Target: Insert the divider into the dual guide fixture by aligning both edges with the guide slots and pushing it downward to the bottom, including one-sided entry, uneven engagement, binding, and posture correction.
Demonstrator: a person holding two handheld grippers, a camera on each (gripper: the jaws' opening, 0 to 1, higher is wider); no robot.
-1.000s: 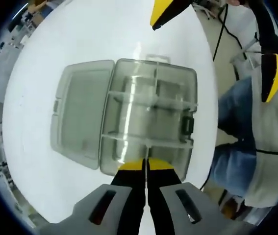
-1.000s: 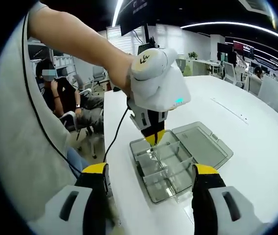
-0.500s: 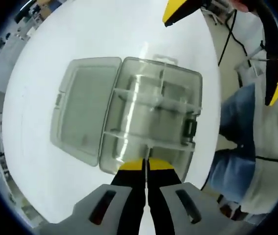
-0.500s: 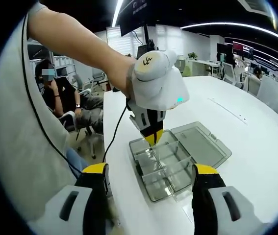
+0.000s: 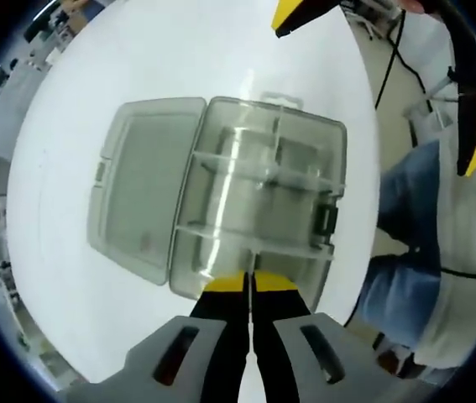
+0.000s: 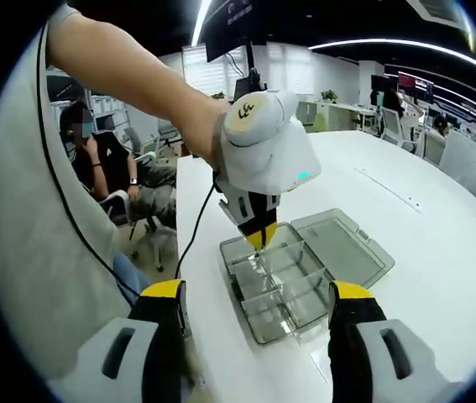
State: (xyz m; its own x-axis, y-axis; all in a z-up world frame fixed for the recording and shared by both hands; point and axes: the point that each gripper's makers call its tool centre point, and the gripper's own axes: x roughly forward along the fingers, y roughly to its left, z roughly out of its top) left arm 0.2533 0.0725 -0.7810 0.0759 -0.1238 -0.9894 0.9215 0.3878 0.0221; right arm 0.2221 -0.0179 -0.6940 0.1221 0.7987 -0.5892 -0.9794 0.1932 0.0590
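Now we look down along the left gripper, its yellow-tipped jaws clenched on the thin clear divider, which stands edge-on over the near wall of the transparent compartment box. The divider runs straight out from between the tips into the box, above the nearest compartment; we cannot tell how deep it sits in the slots. The box rests on the white table, close to the table edge on the person's side, its hinged lid lying flat and open on the side toward the table's middle.

From the right gripper view we see the left gripper pointing down into the box at its end nearest the table edge, a hand wrapped round its white housing. The right gripper hangs well apart from the box, jaws released and wide, nothing between them; its yellow tips show at the top right of the left gripper view.

Against half a second ago, hardly anything differs: the divider and box look just as they did, and the left gripper has tilted slightly.
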